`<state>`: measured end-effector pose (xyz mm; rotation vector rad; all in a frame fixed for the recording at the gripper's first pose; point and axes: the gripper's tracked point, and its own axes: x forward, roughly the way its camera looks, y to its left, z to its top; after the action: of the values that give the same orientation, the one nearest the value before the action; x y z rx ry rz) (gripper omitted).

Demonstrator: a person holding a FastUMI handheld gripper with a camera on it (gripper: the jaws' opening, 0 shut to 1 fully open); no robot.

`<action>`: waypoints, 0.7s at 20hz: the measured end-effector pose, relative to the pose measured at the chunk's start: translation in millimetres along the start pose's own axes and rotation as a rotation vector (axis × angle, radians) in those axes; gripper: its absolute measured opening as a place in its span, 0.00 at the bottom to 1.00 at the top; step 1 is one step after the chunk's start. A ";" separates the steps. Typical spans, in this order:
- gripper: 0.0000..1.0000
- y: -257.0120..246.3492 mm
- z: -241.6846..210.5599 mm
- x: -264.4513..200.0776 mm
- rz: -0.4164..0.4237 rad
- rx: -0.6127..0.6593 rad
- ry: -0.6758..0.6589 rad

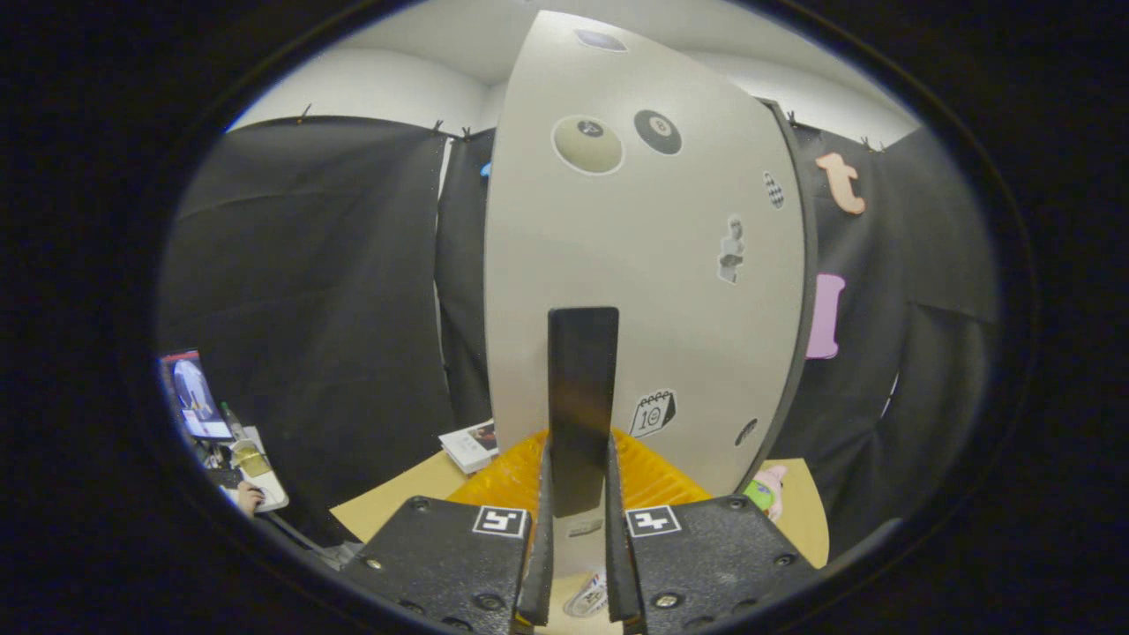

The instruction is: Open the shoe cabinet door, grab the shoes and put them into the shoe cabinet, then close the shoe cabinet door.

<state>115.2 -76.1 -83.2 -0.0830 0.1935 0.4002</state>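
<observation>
At the far left, beyond the surface's left edge, a monitor (pixel 196 397) glows above a small desk where a person's hand (pixel 249 499) rests; its screen is too small to make out. Next, a stack of booklets (pixel 470 445) lies on the tan surface (pixel 397 503) near the door's left edge, its print unreadable. In the middle, the gripper (pixel 578 538) is closed on the black handle (pixel 582 406) of the pale door (pixel 644 265), both fingers (pixel 540 547) pressing its sides, with a yellow ribbed thing (pixel 512 481) just beyond them, low against the door. The door seems to stand at an angle, its dark edge to the right, so I judge this to be mid-swing, opening or closing I cannot tell. No shoes can be picked out. The risk from here is the fingers sliding off the smooth, narrow handle if the pull is not kept square to it, or the door jerking and knocking the yellow thing. Stickers dot the door: two billiard balls near the top, the black one (pixel 657 132) apparently an 8, and a calendar sticker (pixel 653 413) reading 10 just right of the handle. A green and pink toy (pixel 766 489) sits by the surface's right edge.
</observation>
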 end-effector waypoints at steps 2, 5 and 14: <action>0.27 -14.7 -3.5 -16.4 0.007 0.019 -0.006; 0.27 -28.8 -7.3 -32.7 0.057 0.068 -0.006; 0.22 -85.6 -14.0 -85.4 -0.172 -0.012 0.038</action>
<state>69.5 -188.7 -75.9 -0.1185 0.2194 0.2287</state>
